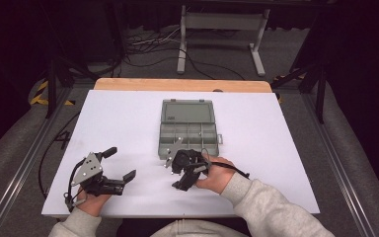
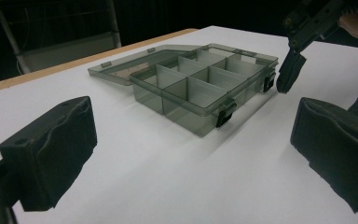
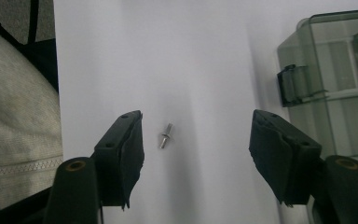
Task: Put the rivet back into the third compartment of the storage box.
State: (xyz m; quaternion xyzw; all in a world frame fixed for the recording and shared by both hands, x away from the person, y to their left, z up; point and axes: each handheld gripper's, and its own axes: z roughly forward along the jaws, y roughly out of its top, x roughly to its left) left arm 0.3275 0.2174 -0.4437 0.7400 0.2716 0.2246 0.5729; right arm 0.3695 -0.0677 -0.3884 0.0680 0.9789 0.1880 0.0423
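A small silver screw [image 3: 165, 136] lies on the white table between the open jaws of my right gripper [image 3: 196, 126], closer to the left jaw and touching neither. In the high view that right gripper [image 1: 177, 175] points down at the table just in front of a grey see-through compartment box [image 1: 187, 131] whose lid lies open toward the back. My left gripper [image 1: 120, 163] rests low at the front left, open and holding nothing. In its own view the left gripper [image 2: 191, 135] faces the box [image 2: 200, 84], with one of the right gripper's fingers [image 2: 290, 70] hanging beside the box's latch.
The box's front latch [image 3: 291, 86] stands close to the right jaw in the right gripper view. A grey sleeve [image 3: 14, 116] lies along that view's left side. The white table top [image 1: 118, 118] stretches bare to the left of the box, with a wooden edge [image 1: 182, 85] at the back.
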